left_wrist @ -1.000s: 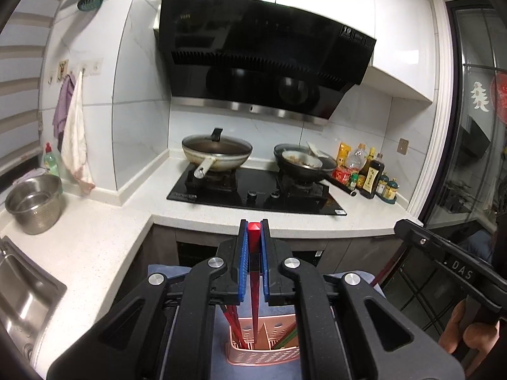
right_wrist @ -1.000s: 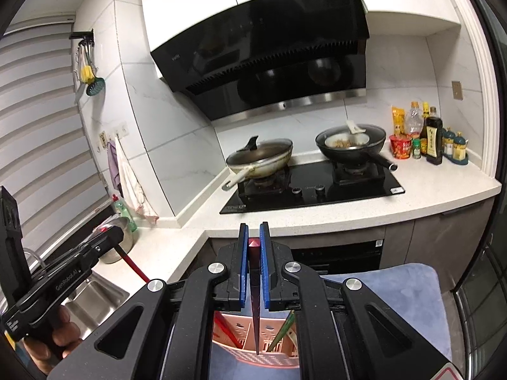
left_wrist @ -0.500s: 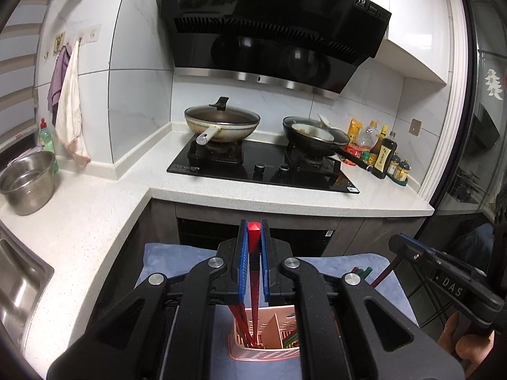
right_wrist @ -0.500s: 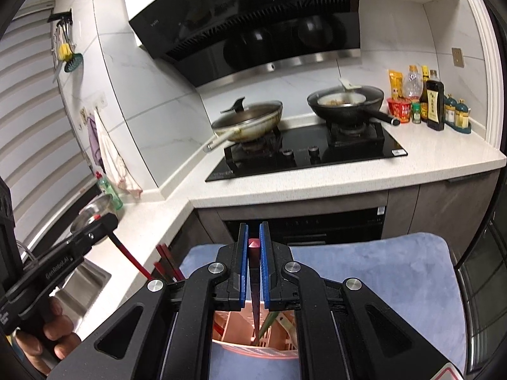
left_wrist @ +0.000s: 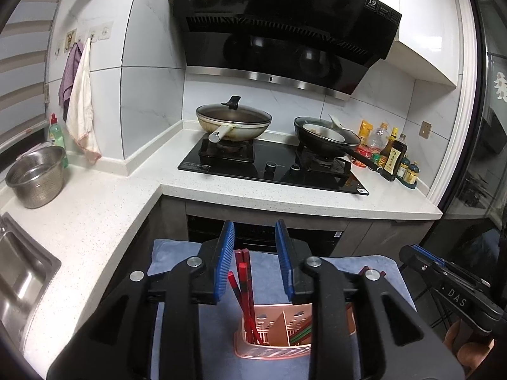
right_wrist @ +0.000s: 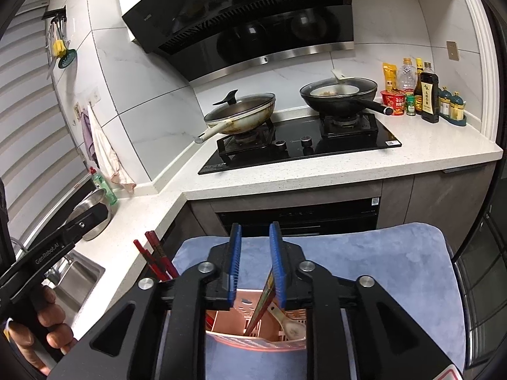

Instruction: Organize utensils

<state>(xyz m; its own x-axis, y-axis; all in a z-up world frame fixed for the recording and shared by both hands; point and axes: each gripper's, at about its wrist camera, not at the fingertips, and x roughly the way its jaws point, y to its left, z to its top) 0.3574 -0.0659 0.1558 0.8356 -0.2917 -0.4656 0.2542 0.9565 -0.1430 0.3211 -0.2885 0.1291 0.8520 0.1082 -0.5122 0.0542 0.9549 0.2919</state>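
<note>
A pink slotted utensil holder (left_wrist: 279,332) stands on a blue cloth (left_wrist: 177,253) below both grippers. My left gripper (left_wrist: 255,253) is open just above it, and several red chopsticks (left_wrist: 242,285) stand in the holder's left compartment between the jaws. My right gripper (right_wrist: 253,259) is open over the same holder (right_wrist: 253,329). A red-green chopstick (right_wrist: 264,297) leans by its right finger, and a white spoon (right_wrist: 290,324) lies in the right compartment. The red chopsticks (right_wrist: 155,256) also show at the left of the right wrist view.
A white counter (left_wrist: 95,221) runs left to a steel sink (left_wrist: 19,278) and a steel pot (left_wrist: 36,174). Behind is a black hob (left_wrist: 272,167) with two pans and condiment bottles (left_wrist: 393,155). Dark cabinets sit below the counter.
Both grippers have opened and let go of the chopsticks they held, which now stand in the holder. Both views have tilted down toward the holder.
</note>
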